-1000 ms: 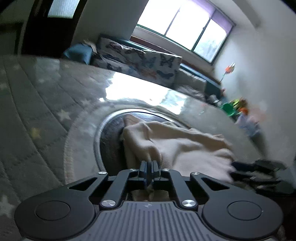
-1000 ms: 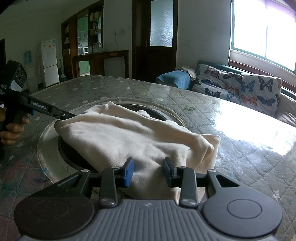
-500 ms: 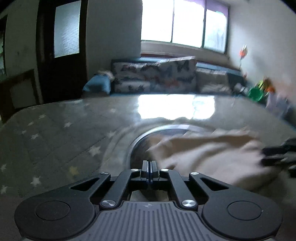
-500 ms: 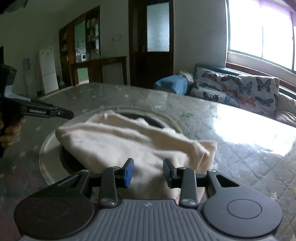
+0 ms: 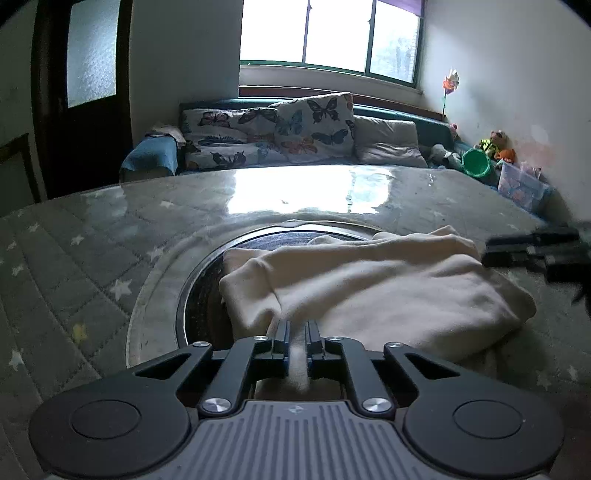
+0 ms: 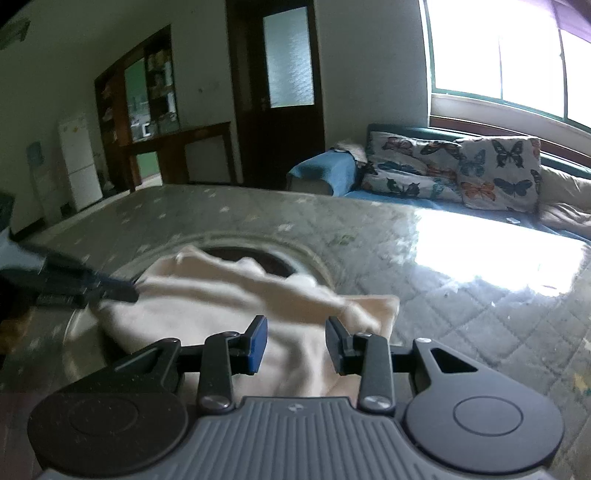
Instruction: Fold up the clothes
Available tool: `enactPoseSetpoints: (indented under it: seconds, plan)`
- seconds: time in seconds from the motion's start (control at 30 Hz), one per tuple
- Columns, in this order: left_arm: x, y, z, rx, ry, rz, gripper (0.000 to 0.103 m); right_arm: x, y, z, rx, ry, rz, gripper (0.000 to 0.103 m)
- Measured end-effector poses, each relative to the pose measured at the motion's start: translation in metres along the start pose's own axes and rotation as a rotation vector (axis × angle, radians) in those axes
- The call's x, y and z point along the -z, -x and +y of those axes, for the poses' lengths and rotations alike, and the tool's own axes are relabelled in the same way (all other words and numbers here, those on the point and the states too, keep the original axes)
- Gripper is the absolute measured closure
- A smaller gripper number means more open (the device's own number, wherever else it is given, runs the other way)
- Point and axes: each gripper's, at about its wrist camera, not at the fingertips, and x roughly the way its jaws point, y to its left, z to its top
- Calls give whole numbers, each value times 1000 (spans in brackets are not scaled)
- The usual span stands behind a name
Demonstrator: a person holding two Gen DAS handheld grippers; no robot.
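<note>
The left gripper (image 5: 297,330) has just been parting its jaws a little; a narrow gap now shows between the pads, with a ridge of the cream-coloured soft cloth garment (image 5: 376,291) running through it, though whether the pads press on it cannot be told. The right gripper (image 6: 296,338) has its jaws standing partly apart, the blue pad and the black one on either side of a raised fold of the same garment, with clear space between each pad and the cloth. The garment lies bunched in loose folds, partly over a dark round recess ringed by a pale band (image 5: 162,280) set into the grey quilted star-patterned table cover (image 5: 74,251). Beyond the table stands a sofa with butterfly-print cushions (image 5: 295,133) under a bright window (image 5: 328,33).
</note>
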Motion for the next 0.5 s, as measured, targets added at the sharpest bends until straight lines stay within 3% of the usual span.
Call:
enactPoseSetpoints:
  seconds: [0.17, 0.27, 0.3, 0.37, 0.43, 0.5]
  plan:
    - [2, -6, -1, -1, 10, 10, 91, 1, -32, -13, 22, -32, 78, 68]
    - [-3, -3, 2, 5, 26, 4, 85, 2, -33, -12, 30, -23, 71, 67]
    - [-4, 0, 3, 3, 29, -3, 80, 1, -30, -11, 36, -18, 57, 63]
    - [-8, 4, 4, -30, 33, -31, 51, 0, -23, -12, 45, -26, 37, 57]
    - [-11, 3, 7, -67, 51, -43, 49, 0, -18, -15, 55, -41, 25, 47]
    - [-12, -3, 12, -75, 90, -28, 48, 3, -17, -20, 68, -59, 30, 47]
